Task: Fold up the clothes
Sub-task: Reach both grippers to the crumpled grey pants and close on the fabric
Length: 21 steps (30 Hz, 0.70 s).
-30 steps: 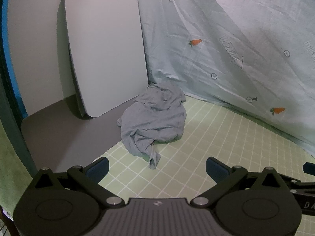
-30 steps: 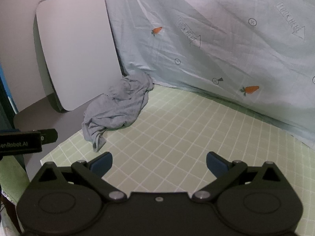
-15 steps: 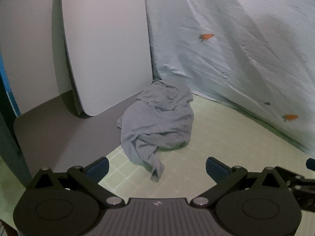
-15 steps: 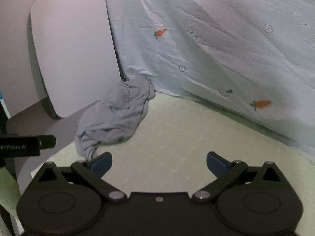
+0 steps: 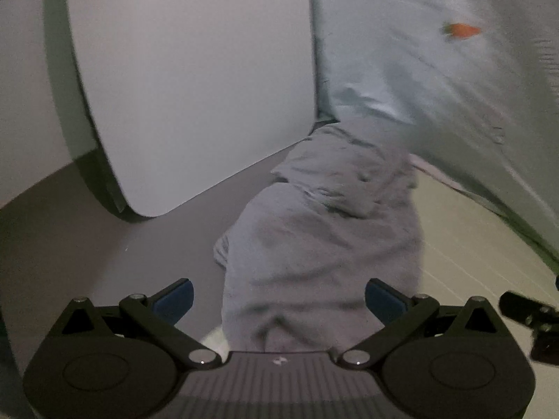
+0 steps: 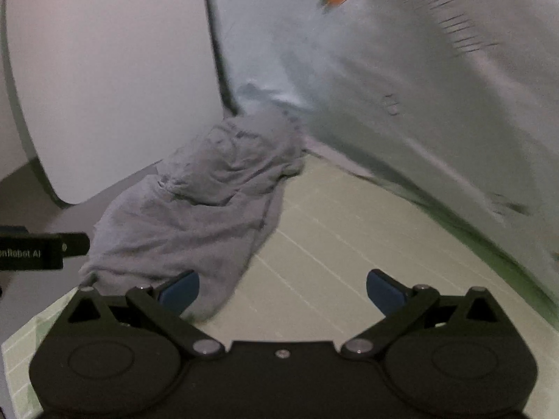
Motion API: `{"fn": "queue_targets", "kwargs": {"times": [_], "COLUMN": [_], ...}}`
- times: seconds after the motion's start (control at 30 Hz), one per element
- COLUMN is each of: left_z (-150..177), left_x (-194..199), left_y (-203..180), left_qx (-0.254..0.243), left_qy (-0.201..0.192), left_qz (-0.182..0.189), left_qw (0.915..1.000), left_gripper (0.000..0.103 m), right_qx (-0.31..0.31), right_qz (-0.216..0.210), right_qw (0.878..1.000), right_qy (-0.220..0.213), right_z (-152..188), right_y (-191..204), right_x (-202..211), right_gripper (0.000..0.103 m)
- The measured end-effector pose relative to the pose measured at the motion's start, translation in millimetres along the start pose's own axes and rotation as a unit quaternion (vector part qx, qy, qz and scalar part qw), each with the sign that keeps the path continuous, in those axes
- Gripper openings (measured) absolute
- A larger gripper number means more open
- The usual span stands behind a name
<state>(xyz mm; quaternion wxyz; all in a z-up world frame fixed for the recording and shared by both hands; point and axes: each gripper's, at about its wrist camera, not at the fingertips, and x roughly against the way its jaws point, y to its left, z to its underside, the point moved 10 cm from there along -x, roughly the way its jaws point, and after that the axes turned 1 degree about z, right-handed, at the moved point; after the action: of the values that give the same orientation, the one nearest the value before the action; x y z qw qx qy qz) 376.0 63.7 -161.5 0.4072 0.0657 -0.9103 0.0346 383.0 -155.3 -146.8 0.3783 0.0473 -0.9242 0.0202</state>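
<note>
- A crumpled grey garment (image 5: 321, 241) lies beside a leaning white board (image 5: 188, 80).
- The left gripper (image 5: 278, 296) hangs released, straddling the garment's near end.
- The right gripper (image 6: 282, 289) is released just right of the garment.

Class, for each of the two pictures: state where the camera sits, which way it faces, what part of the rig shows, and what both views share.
Left wrist: on the left gripper, facing forward over the crumpled grey garment toward the white board; its open fingers show.
Right wrist: on the right gripper, facing the green checked mat; its open fingers show, the garment lying left.
Shared: garment, board, carrot-print sheet.
</note>
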Motion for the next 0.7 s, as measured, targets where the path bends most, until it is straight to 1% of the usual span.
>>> {"fn": "queue_targets", "kwargs": {"times": [0.1,0.17,0.2,0.27,0.3,0.33,0.37,0.4,0.43,0.47,0.5,0.57,0.6,0.63,0.67,0.7], "left_z": [-8,-10,-10,-11,-11,-11,-12,-14,-16,-17,-18,-20,-22,-26,-29,-31], "left_x": [-43,-67,-77,-93,-101,-106,-108,-110,-112,-111,-109,-103,-98,-94,-90,-85], "left_y": [9,13,15,18,18,18,16,15,13,10,7,2,1,-3,-4,-7], "left_qx": [0.010,0.015,0.015,0.012,0.010,0.007,0.007,0.008,0.009,0.003,-0.003,-0.031,-0.043,-0.048,-0.050,-0.048], "left_qy": [0.028,0.042,0.048,0.060,0.065,0.068,0.067,0.064,0.061,0.059,0.056,0.050,0.043,0.035,0.030,0.027], "left_qz": [-0.022,-0.031,-0.034,-0.038,-0.038,-0.035,-0.032,-0.028,-0.024,-0.023,-0.023,-0.043,-0.053,-0.058,-0.058,-0.053], "left_qw": [0.9993,0.9985,0.9981,0.9974,0.9971,0.9970,0.9973,0.9975,0.9978,0.9980,0.9982,0.9974,0.9968,0.9965,0.9966,0.9971], "left_gripper": [0.103,0.102,0.101,0.095,0.088,0.080,0.076,0.066,0.055,0.052,0.050,0.051,0.051,0.051,0.051,0.052], "right_qx": [-0.001,-0.014,-0.022,-0.035,-0.040,-0.043,-0.043,-0.043,-0.042,-0.039,-0.032,-0.022,-0.022,-0.027,-0.037,-0.052], "right_qz": [-0.022,-0.037,-0.043,-0.054,-0.060,-0.064,-0.068,-0.072,-0.075,-0.076,-0.073,-0.064,-0.058,-0.050,-0.043,-0.041], "right_qw": [1.000,0.999,0.999,0.997,0.997,0.996,0.996,0.996,0.996,0.996,0.997,0.998,0.998,0.998,0.998,0.998], "right_qy": [0.012,0.019,0.022,0.032,0.036,0.037,0.033,0.029,0.025,0.022,0.018,0.011,0.007,0.000,-0.009,-0.018], "right_z": [-14,-21,-23,-22,-21,-20,-19,-18,-17,-17,-17,-17,-18,-20,-22,-23], "right_y": [9,13,14,17,19,20,22,24,25,27,28,28,26,23,18,13], "right_x": [-55,-87,-99,-119,-128,-134,-135,-135,-136,-137,-135,-128,-124,-120,-115,-109], "right_gripper": [0.100,0.088,0.087,0.081,0.078,0.065,0.052,0.045,0.032,0.022,0.022,0.023,0.030,0.041,0.046,0.046]}}
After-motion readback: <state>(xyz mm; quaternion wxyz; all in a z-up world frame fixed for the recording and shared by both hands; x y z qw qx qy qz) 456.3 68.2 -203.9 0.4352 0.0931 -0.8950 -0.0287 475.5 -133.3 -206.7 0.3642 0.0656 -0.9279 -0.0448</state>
